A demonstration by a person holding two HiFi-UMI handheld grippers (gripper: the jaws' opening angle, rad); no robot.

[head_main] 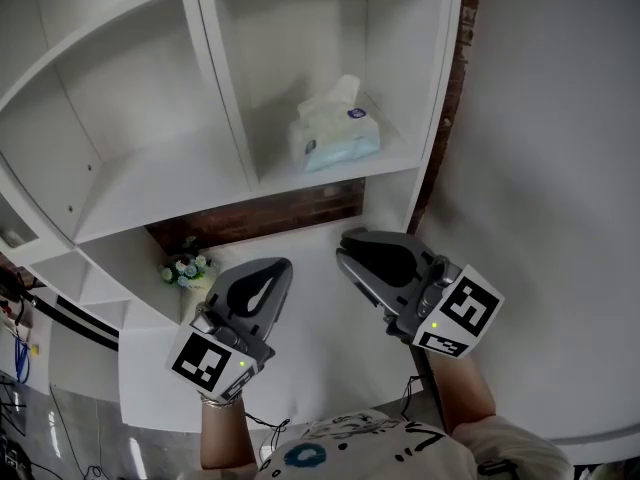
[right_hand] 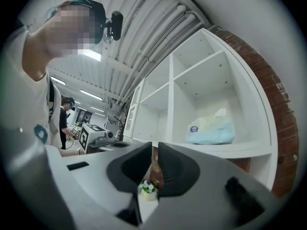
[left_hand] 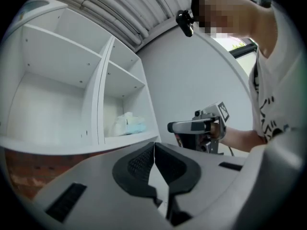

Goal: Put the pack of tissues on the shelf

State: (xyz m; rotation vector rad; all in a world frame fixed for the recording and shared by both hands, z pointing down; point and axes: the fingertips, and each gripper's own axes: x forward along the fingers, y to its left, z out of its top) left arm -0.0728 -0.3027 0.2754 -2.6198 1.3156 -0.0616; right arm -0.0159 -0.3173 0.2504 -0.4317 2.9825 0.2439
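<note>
Both grippers are found empty in front of the shelf unit [head_main: 150, 178], and the pack of tissues [head_main: 335, 128] is seen already lying inside it. The pack rests on the floor board of a compartment in the unit's right-hand column, towards that compartment's front and right wall, with its tissue tuft pointing up. No part of either gripper is touching it, and it is well apart from both. The left gripper [head_main: 280, 270] is held below and in front of the unit's left-hand column, and in the left gripper view its jaws are shown pressed together at the tips with nothing between them. The right gripper [head_main: 348, 246] is held below the compartment with the pack. In the right gripper view its jaws are shown almost together, with a narrow slit left and nothing gripped. Only brick and a small flower pot [right_hand: 147, 187], which stands under the unit's lower boards, can be made out through the slit. Judged from this, the placing itself can be taken as done: the pack is supported fully by the board, and no overhang is seen. Nothing of the task appears to be left beyond the grippers being drawn away from the unit.
</note>
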